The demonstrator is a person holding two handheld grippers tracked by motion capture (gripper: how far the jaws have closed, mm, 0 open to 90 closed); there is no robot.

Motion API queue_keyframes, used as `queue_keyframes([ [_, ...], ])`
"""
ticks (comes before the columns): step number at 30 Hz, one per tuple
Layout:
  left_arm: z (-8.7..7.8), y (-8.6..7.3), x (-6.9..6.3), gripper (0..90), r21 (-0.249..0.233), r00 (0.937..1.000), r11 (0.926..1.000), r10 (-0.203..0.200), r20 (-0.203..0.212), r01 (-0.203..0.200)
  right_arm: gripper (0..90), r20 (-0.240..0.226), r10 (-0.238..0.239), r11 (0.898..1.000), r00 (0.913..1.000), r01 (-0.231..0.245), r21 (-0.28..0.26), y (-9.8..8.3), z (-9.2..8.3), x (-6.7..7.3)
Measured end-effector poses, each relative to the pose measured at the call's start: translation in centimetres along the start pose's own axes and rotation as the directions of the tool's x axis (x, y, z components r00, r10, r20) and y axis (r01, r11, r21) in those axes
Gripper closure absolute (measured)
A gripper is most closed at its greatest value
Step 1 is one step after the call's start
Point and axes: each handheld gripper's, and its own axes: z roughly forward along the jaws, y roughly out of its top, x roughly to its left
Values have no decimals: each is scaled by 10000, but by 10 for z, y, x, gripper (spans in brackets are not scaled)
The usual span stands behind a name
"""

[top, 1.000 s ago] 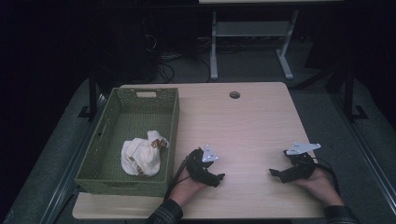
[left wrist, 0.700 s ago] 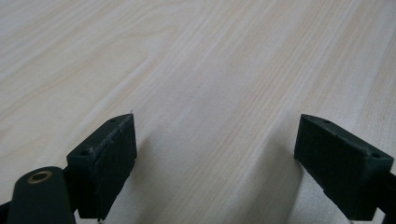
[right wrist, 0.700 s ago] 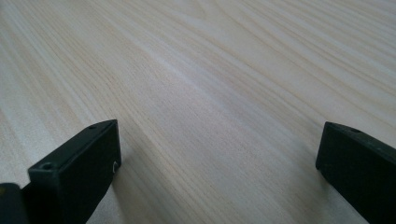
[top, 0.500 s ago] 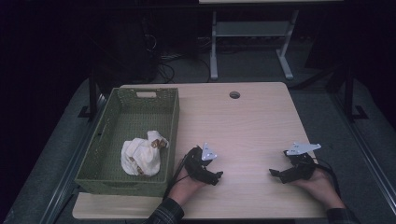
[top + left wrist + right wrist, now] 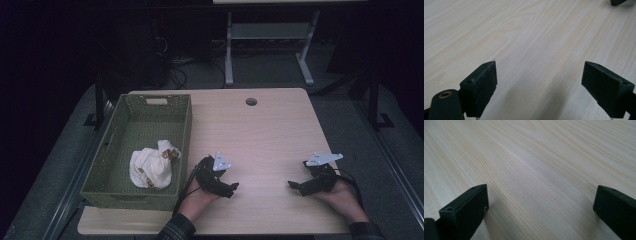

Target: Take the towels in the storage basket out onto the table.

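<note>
1. The worktop (image 5: 270, 130) is pale wood with a round hole at 12 o'clock.
2. A green basket (image 5: 182, 135) stands along the 9 o'clock edge.
3. A white cloth (image 5: 150, 167) lies bunched in the basket's near end.
4. The left gripper (image 5: 232, 187) rests just beside the basket at 6 o'clock, jaws spread, holding nothing.
5. The right gripper (image 5: 292, 185) rests at 4 o'clock, jaws spread, holding nothing.

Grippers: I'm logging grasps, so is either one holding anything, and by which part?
Nothing is held. The left gripper and right gripper both have jaws open over bare table.
</note>
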Motion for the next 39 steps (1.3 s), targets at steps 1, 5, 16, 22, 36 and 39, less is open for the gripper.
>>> queue_keyframes([
  [1,0,0,0,124,0,10000,10000,0,0,0,0,0,0,10000,10000,0,0,0,0,0],
  [5,-4,4,0,126,-20,10000,10000,36,-25,-36,0,0,-1,10000,10000,1,2,0,0,0],
  [16,-8,8,1,127,-54,9999,9999,-105,-71,105,0,1,0,10000,10000,0,2,0,0,0],
  [22,-12,14,2,127,-69,10000,10000,-64,-49,64,0,0,-1,10000,10000,1,3,0,0,0],
  [36,-19,25,5,127,-27,9997,9997,-261,42,261,0,1,-3,10000,10000,3,3,0,0,0],
  [39,-21,28,6,127,26,9996,9997,-233,137,233,0,1,-2,10000,10000,2,2,0,0,0],
])
